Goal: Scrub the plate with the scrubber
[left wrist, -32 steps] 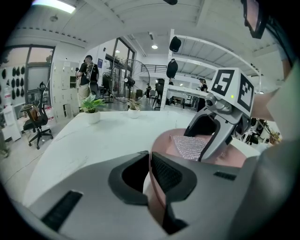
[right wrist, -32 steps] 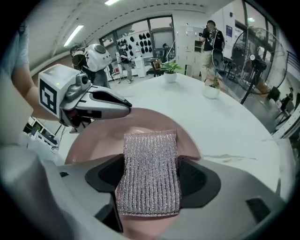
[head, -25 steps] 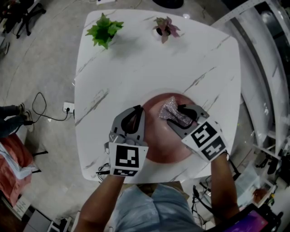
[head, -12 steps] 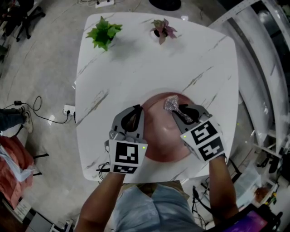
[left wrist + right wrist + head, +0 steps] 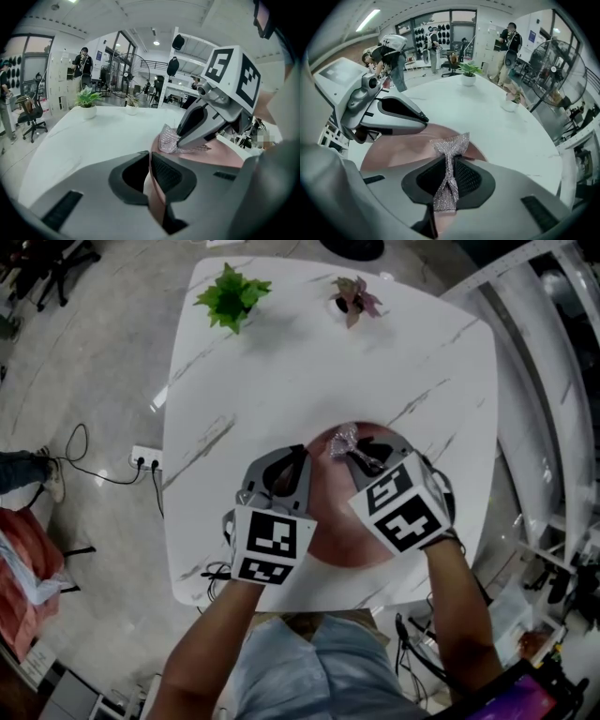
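Plate (image 5: 337, 521) and scrubber (image 5: 451, 145), both gripped.
Left gripper (image 5: 150, 161) clamps plate rim, steadying; right gripper (image 5: 450, 165), jaws just closed, pinches scrubber for scrubbing.

One white marble-patterned surface (image 5: 281, 371) fills the middle of the head view. It carries one round pink plate (image 5: 337, 535) and one silvery mesh scrubber (image 5: 341, 441). There are two potted plants near the upper edge: one green leafy plant (image 5: 232, 294) at upper left and one reddish-purple plant (image 5: 355, 298) right of it. There are two grippers, the left gripper (image 5: 291, 457) and the right gripper (image 5: 354, 454), each with two grey fingers (image 5: 265, 474). Black-and-white marker cubes also number two: a left marker cube (image 5: 270, 547) and a right marker cube (image 5: 405, 514). One white power strip (image 5: 145, 461) lies on the floor (image 5: 84, 352) at the left.
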`<state>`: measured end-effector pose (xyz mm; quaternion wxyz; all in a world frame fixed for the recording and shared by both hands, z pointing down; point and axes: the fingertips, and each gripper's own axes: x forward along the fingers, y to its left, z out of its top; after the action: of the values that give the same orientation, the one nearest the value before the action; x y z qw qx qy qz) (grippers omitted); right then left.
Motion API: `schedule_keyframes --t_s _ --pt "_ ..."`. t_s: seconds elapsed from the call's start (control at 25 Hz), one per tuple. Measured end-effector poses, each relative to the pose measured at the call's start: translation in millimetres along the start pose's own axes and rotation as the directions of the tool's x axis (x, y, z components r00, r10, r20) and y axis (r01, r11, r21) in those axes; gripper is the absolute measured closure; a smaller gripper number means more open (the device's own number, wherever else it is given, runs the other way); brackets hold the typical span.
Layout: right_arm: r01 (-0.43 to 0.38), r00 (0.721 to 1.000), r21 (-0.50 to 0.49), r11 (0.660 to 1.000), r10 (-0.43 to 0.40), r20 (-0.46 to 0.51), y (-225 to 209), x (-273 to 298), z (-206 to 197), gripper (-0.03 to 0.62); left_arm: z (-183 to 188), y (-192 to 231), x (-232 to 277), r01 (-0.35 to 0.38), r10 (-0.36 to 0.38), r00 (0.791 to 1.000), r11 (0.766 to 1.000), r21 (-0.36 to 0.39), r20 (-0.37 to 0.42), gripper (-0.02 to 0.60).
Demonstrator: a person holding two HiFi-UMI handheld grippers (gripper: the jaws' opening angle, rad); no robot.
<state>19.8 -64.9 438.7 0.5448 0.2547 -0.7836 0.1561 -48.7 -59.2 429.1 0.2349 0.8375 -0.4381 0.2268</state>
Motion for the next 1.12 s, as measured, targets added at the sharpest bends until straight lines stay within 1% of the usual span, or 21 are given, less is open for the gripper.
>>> schedule_keyframes --t_s 0.16,0.32,0.64,1.12 --pt "0.002 1.000 -0.076 0.997 -0.002 -0.008 10 2 8 0.525 0 2 1 0.003 -0.003 1.000 1.000 -0.011 -0.006 0.561" --pt "-0.009 1.000 -0.113 0.994 0.008 -0.009 22 3 13 0.526 1 3 1 0.005 -0.005 1.000 1.000 -0.015 -0.007 0.563" --pt "-0.070 0.998 -0.159 0.985 0.070 -0.005 54 4 15 0.526 0 3 2 0.021 -0.021 1.000 0.999 -0.042 -0.013 0.563" --pt "-0.162 0.986 -0.195 0.967 0.164 -0.007 105 -2 5 0.528 0 4 1 0.026 -0.027 0.999 0.998 -0.048 -0.020 0.565"
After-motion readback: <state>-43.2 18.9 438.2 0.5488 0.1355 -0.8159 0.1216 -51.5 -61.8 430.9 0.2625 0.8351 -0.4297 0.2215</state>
